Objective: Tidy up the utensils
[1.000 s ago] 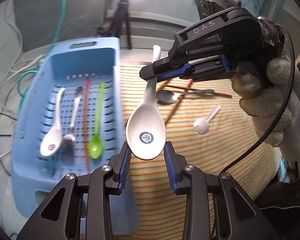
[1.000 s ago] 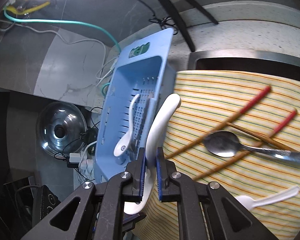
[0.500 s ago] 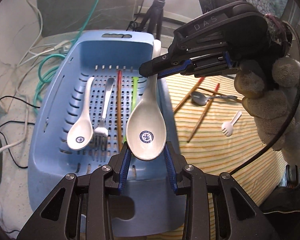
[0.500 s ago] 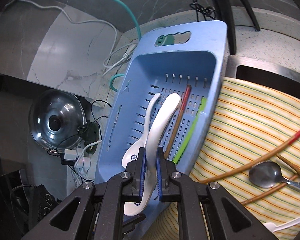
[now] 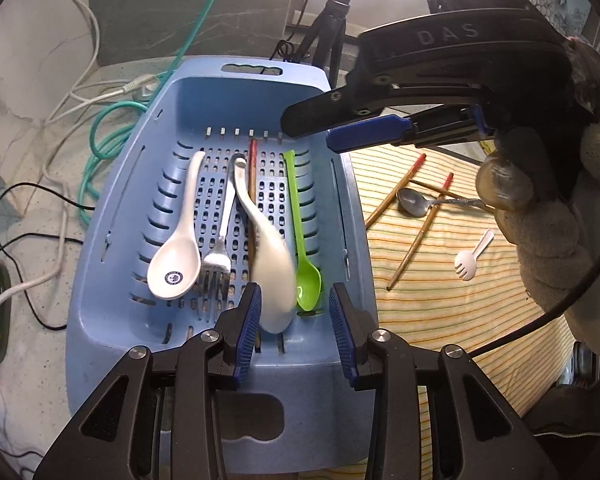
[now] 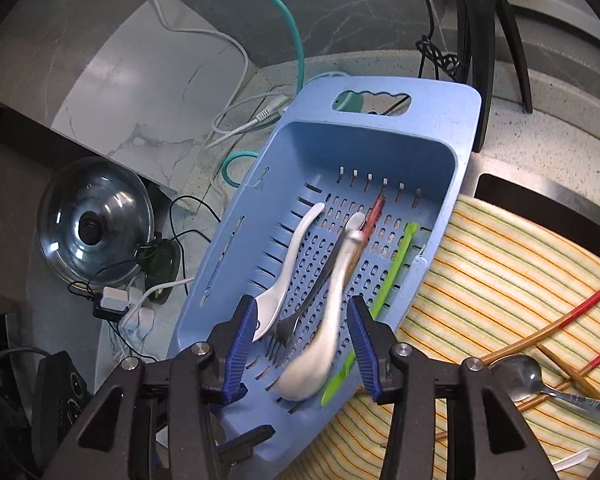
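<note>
A blue perforated basket (image 5: 116,208) (image 6: 432,148) holds a white ceramic spoon (image 5: 176,264), a metal fork (image 5: 220,256), a red-tipped chopstick (image 5: 253,168) and a green plastic spoon (image 5: 306,276). A second white ceramic spoon (image 5: 274,272) (image 6: 320,356) is blurred, free of both grippers, falling into the basket. My left gripper (image 5: 294,332) is open above the basket's near end. My right gripper (image 6: 302,348) is open over the basket; it shows in the left wrist view (image 5: 364,128), held by a gloved hand.
On the striped cloth (image 5: 440,308) to the right lie a metal spoon (image 5: 414,202) (image 6: 520,372), several red-tipped chopsticks (image 5: 412,184) and a small white spork (image 5: 470,258). Cables (image 5: 100,128) and a pot lid (image 6: 94,220) lie left of the basket. A tripod (image 5: 336,12) stands behind.
My right gripper has opened and let go of the white ceramic spoon, which is dropping into the basket. Both grippers have moved further over the basket.
</note>
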Demonstrator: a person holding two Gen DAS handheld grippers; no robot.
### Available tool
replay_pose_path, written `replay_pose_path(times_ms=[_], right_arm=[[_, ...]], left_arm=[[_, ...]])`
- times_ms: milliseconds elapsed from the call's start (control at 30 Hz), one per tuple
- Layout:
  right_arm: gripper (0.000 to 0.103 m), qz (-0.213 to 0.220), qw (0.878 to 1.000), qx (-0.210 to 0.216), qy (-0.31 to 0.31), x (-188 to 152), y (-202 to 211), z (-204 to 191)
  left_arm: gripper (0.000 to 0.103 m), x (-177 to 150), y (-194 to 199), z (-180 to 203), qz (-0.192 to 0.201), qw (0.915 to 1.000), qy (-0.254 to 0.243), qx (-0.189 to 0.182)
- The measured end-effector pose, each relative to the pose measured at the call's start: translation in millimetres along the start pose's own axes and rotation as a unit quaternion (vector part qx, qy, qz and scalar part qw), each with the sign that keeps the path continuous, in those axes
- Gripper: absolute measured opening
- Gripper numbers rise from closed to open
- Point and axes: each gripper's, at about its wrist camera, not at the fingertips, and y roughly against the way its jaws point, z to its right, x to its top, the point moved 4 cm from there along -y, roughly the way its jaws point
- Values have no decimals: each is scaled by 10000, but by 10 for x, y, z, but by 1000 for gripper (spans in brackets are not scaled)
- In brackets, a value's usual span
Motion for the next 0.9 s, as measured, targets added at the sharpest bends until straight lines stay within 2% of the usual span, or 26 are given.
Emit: replay_pose_path(times_ms=[433,500,667,900], right_arm=[[43,263,9996,-120,32,-130,456,213],[43,306,9994,-168,27,-171,562,292],[43,556,9977,-357,-136,-304,923,586],[43,883,9916,-586,-738,-601,1400,1179]], left_arm=[[34,53,116,127,178,9998,-88,65],[43,69,136,168,198,9997,-115,43],[44,94,164,345,231,9989,-393,-107],[44,80,86,674,143,9963,-735,-415]])
